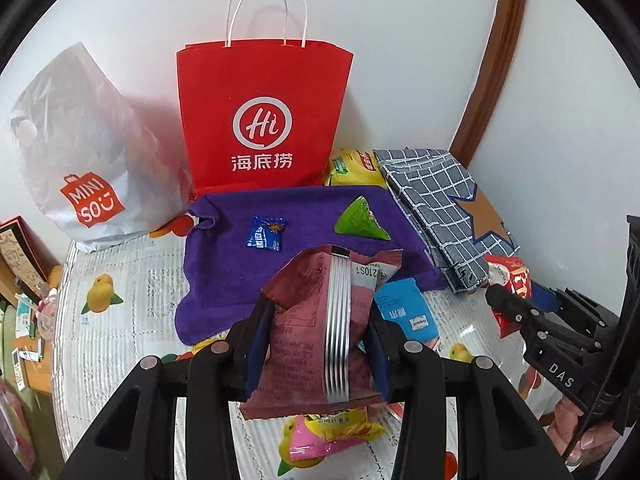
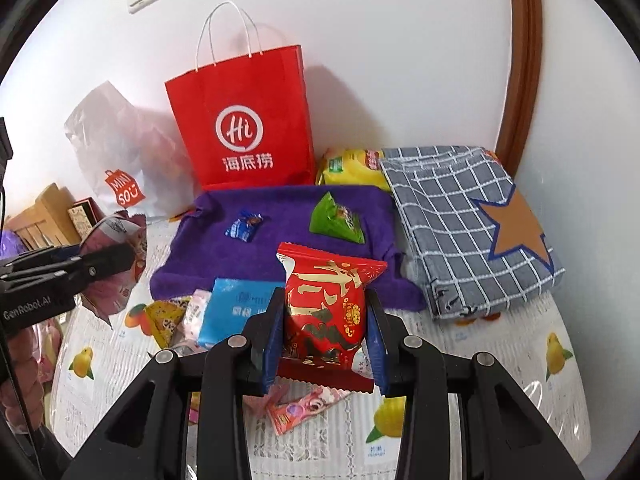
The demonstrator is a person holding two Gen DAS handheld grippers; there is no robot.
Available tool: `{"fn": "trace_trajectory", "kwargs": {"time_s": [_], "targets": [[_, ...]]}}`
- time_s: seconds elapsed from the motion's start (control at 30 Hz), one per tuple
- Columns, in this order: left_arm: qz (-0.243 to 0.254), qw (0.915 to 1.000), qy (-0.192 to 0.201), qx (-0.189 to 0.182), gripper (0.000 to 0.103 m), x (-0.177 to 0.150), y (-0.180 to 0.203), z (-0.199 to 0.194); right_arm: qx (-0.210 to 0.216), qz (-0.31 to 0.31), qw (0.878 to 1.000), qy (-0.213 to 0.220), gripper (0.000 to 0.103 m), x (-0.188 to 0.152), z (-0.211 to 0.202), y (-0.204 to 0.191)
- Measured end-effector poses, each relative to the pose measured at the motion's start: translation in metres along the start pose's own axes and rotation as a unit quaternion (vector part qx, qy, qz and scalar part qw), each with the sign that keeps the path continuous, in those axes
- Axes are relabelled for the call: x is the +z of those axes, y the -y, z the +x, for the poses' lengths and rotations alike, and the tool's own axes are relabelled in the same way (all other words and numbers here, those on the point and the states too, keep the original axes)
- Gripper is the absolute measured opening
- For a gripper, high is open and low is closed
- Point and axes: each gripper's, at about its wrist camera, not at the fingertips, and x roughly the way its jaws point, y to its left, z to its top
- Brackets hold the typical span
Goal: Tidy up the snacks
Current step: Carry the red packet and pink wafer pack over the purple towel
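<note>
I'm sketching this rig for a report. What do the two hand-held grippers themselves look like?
Both match: the left hand-held gripper and right hand-held gripper have matte black angular frames with cut-out windows, round silver pivot pins and blue finger pads. Side on, the left one reads "GenRobot.AI", the right one "DAS" in white, with a black cable beside it. Bare fingers, no sleeve visible.
</note>
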Motion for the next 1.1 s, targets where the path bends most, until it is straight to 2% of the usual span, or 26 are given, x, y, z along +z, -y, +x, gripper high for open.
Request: {"fn": "trace_trajectory", "kwargs": {"time_s": [0.1,0.23,0.37,0.6,0.9,1.1], "targets": [[0.001,1.0000,-0.006,-0.005,0.041,0.004,-0.003,0.003,0.011,0.004,1.000,0.003,0.037,0.005,0.001,0.002],[0.004,0.9998,-0.009,0.015,0.041,0.009,-0.008,0.004,0.014,-0.003,1.000,0.007,0.037,0.010,0.003,0.001],[-0.007,0.9997,-0.019,0.012,0.041,0.013,-0.016,0.008,0.016,-0.005,1.000,0.010,0.037,0.017,0.004,0.004],[0.003,0.9996,-0.018,0.023,0.041,0.025,-0.019,0.016,0.016,-0.006,1.000,0.011,0.037,0.025,0.013,0.010],[0.002,0.9995,-0.029,0.012,0.041,0.037,-0.018,0.042,0.015,0.000,1.000,0.011,0.037,0.037,0.030,0.018],[-0.006,0.9993,-0.032,0.018,0.041,0.043,-0.025,0.062,0.015,-0.001,1.000,0.009,0.037,0.049,0.050,0.020]]}}
